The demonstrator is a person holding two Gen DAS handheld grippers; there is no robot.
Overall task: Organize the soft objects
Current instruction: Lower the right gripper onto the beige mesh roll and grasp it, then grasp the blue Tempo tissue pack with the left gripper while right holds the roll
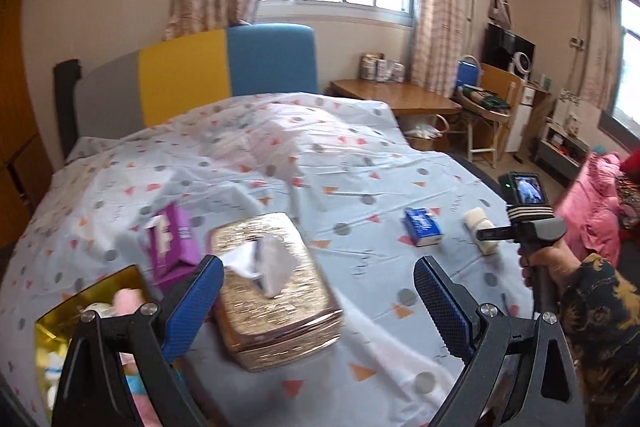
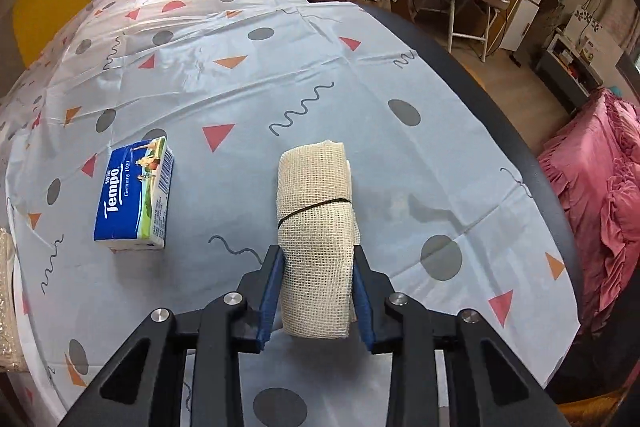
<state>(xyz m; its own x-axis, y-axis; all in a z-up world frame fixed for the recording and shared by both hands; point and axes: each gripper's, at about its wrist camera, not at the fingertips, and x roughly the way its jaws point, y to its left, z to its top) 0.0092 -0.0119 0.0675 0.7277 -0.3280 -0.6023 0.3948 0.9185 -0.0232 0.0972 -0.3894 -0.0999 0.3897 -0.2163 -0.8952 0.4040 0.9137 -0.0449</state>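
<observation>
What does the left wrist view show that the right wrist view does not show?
Only the left wrist view shows the gold tissue box, the purple pack, the gold tray and the open left tool. Only the right view shows the right tool gripping the gauze roll. Both show the blue tissue pack and the bedsheet.

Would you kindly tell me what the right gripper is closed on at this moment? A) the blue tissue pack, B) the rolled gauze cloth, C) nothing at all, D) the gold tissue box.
B: in the right wrist view the right gripper has its blue fingers pressed on both sides of the gauze roll, while the tissue pack lies apart on the sheet.
</observation>
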